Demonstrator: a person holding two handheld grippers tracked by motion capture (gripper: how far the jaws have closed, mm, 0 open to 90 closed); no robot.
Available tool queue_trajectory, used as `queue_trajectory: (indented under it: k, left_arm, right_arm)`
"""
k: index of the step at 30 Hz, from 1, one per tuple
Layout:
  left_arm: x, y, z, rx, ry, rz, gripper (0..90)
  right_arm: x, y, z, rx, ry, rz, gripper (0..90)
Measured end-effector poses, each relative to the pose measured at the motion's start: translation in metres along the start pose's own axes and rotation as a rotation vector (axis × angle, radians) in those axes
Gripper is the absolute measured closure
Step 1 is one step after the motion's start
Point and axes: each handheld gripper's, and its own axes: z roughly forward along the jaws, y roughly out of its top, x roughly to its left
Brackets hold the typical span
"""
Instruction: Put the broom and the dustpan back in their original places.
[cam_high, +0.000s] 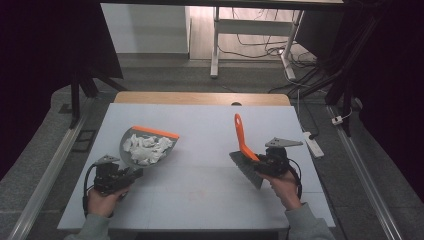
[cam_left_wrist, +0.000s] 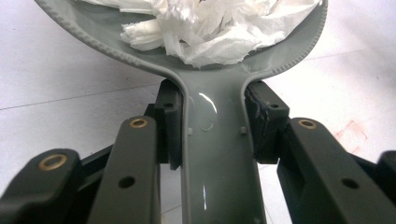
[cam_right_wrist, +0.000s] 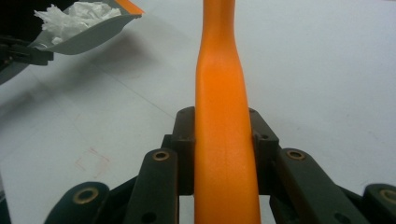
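A grey dustpan (cam_high: 126, 138) with an orange lip is tipped up above the table's left side, loaded with crumpled white paper (cam_high: 146, 148). My left gripper (cam_high: 131, 175) is shut on its grey handle (cam_left_wrist: 217, 154), a pad pressing each side; the paper (cam_left_wrist: 205, 28) lies just beyond the jaws. My right gripper (cam_high: 260, 165) is shut on the orange handle (cam_right_wrist: 223, 107) of a brush (cam_high: 240, 132), whose grey bristles (cam_high: 246, 170) point toward the table's front. In the right gripper view, the dustpan (cam_right_wrist: 88, 32) hangs at the upper left.
The white table (cam_high: 200, 195) has a wooden strip along its far edge and a faint red square mark (cam_right_wrist: 92, 163) near the middle front. A power strip (cam_high: 314, 145) and cables lie on the floor at the right; desk legs stand behind.
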Motion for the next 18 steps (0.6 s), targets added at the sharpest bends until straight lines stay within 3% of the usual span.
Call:
queue_trajectory:
  k: [8, 18]
  left_arm:
    - [-0.001, -0.003, 0.003, -0.006, 0.025, -0.041, 61.2]
    - [-0.008, -0.005, 0.014, 0.001, 0.087, -0.073, 61.2]
  right_arm:
    - [0.001, -0.002, 0.003, 0.011, 0.017, 0.028, 70.1]
    - [-0.002, -0.006, 0.003, 0.010, 0.025, 0.087, 70.1]
